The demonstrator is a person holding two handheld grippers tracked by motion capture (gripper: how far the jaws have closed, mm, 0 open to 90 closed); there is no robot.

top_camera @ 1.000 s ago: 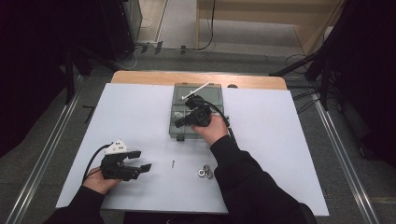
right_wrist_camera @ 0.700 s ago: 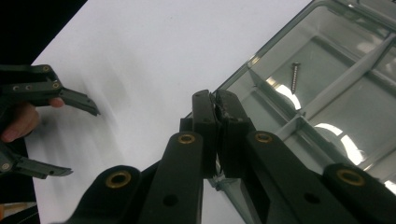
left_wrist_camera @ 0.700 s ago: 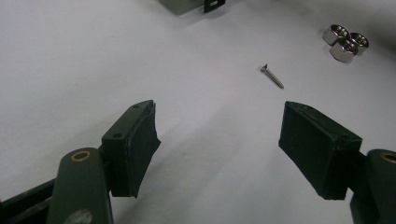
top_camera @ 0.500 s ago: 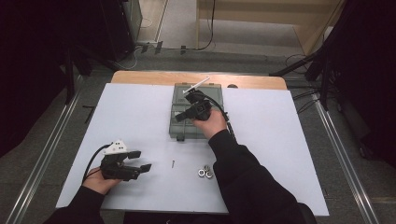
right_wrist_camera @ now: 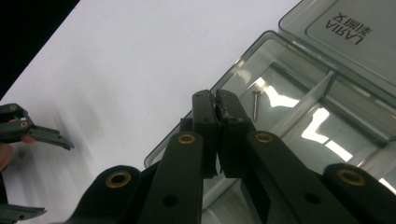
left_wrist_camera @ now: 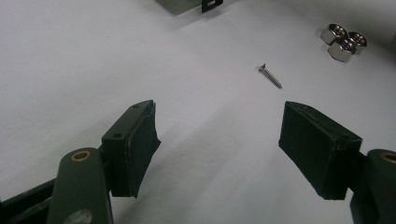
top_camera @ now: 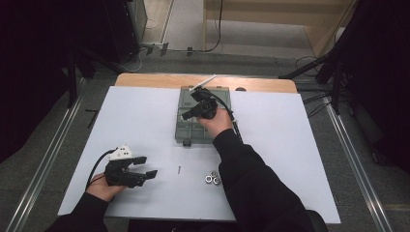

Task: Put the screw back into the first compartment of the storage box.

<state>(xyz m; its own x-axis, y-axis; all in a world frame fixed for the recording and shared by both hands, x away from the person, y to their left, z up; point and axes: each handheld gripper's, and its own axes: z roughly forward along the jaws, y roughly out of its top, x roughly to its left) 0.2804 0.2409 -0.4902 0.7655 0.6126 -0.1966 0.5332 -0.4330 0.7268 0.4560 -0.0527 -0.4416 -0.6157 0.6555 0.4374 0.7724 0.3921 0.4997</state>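
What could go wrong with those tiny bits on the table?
1. The right tongs are shut and seem empty over the box; a sweep of that hand might nudge the box or knock its open lid.
2. The screw on the sheet is thin and lies flat, so the open left tongs may slip off it.
3. The nuts sit close by the right sleeve, which might brush and scatter them.

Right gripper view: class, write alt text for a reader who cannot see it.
The right tongs, black jaws pressed shut, hover over a clear compartment box on a white table; whether they pinch anything cannot be told. One screw lies in a compartment just beyond the tips, and the left tongs show at the far left edge.
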